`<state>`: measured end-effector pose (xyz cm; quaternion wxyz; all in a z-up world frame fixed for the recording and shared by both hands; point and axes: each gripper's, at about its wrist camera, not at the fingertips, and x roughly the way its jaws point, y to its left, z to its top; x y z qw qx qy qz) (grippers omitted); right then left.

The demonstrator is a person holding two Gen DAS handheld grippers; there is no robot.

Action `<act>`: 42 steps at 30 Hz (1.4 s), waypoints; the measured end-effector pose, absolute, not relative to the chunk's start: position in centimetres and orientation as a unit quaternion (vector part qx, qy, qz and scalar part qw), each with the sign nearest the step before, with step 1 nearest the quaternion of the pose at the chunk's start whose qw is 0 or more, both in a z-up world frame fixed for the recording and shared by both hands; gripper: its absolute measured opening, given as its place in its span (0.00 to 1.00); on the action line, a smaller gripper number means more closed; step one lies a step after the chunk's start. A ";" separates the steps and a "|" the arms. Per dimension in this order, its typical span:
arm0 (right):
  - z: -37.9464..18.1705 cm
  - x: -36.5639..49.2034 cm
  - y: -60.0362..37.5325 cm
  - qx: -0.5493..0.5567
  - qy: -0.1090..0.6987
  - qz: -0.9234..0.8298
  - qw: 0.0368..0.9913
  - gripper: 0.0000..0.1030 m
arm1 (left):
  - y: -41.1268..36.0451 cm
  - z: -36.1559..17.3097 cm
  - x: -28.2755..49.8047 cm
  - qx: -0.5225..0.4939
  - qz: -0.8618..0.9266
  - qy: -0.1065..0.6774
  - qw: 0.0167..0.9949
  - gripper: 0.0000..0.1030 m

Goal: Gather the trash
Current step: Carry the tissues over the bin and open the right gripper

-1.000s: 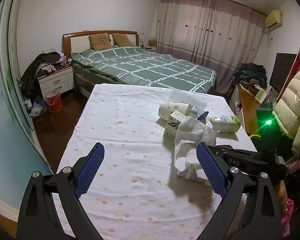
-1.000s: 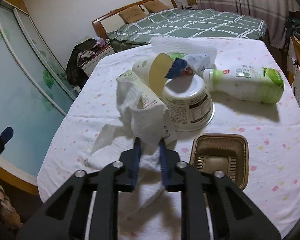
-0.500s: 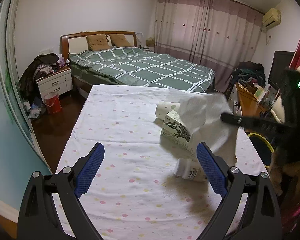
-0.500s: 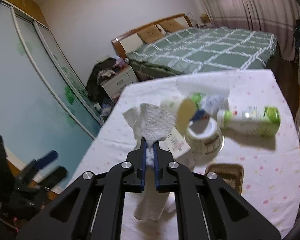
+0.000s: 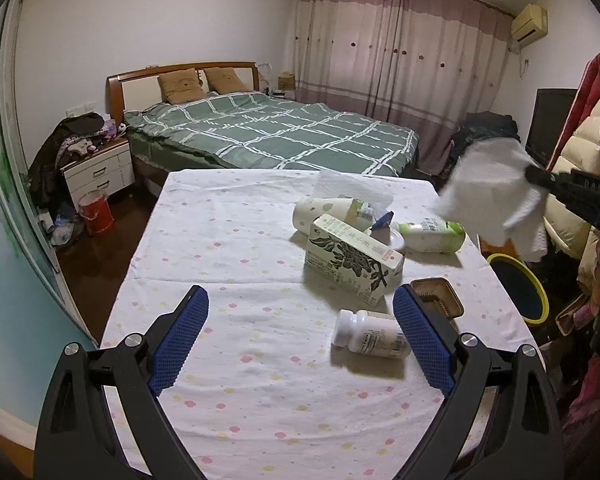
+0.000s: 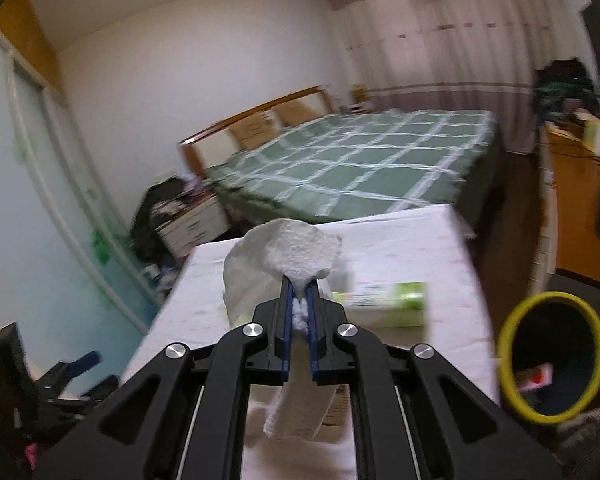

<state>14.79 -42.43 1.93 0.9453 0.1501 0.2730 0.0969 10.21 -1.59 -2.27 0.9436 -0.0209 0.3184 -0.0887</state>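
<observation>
My right gripper (image 6: 299, 296) is shut on a crumpled white paper towel (image 6: 288, 252) and holds it in the air past the table's right edge; the towel also shows in the left wrist view (image 5: 488, 196). A dark bin with a yellow rim (image 6: 552, 356) stands on the floor to the right, below the towel (image 5: 516, 284). My left gripper (image 5: 300, 332) is open and empty over the near table. On the table lie a white pill bottle (image 5: 370, 334), a green-printed carton (image 5: 352, 258), a green-capped bottle (image 5: 430, 231), a paper cup (image 5: 328, 214) and a brown tray (image 5: 436, 296).
The table has a white dotted cloth (image 5: 228, 248). A green checked bed (image 5: 268, 136) stands behind it, a nightstand (image 5: 96, 168) and a red bucket (image 5: 96, 212) at the left. Coats (image 5: 584, 168) hang at the right.
My right gripper lifted the paper towel off the pile and carried it right, past the table edge toward the bin. The pill bottle and carton are uncovered. My left gripper stayed open.
</observation>
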 end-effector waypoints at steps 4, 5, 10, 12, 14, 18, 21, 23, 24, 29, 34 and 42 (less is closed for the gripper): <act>0.0 14.7 -48.6 0.168 0.282 0.019 0.945 0.06 | -2.5 -2.7 10.6 -0.017 -0.094 0.324 0.941 0.90; -0.6 14.7 -49.8 0.172 0.285 0.003 0.943 0.06 | -2.8 -2.8 10.7 -0.015 -0.096 0.325 0.941 0.90; -3.9 15.3 -56.1 0.183 0.307 -0.083 0.930 0.07 | -4.4 -3.5 11.2 -0.009 -0.106 0.337 0.936 0.90; -5.7 15.8 -58.3 0.183 0.320 -0.113 0.923 0.07 | -5.1 -3.7 11.5 -0.004 -0.111 0.342 0.933 0.90; -7.3 16.4 -59.7 0.184 0.335 -0.134 0.914 0.07 | -5.9 -4.0 11.7 0.001 -0.116 0.346 0.931 0.90; -10.4 17.8 -61.9 0.188 0.358 -0.165 0.899 0.07 | -6.8 -4.3 12.1 0.008 -0.122 0.351 0.928 0.90; -12.3 18.4 -63.1 0.195 0.372 -0.182 0.889 0.07 | -7.2 -4.5 12.2 0.011 -0.124 0.356 0.926 0.90; -13.1 18.7 -63.8 0.199 0.378 -0.193 0.883 0.07 | -7.5 -4.6 12.3 0.014 -0.127 0.359 0.925 0.90; -13.6 18.8 -64.2 0.199 0.383 -0.202 0.879 0.08 | -7.5 -4.7 12.3 0.015 -0.128 0.360 0.924 0.90; -14.9 18.6 -65.4 0.205 0.391 -0.223 0.869 0.39 | -8.2 -5.2 12.5 0.020 -0.134 0.367 0.920 0.90; -15.2 18.2 -65.7 0.202 0.388 -0.228 0.870 0.42 | -8.9 -6.1 12.9 0.023 -0.140 0.379 0.914 0.90; -13.7 16.8 -63.0 0.201 0.372 -0.192 0.886 0.43 | -10.1 -8.5 13.8 0.042 -0.147 0.402 0.903 0.90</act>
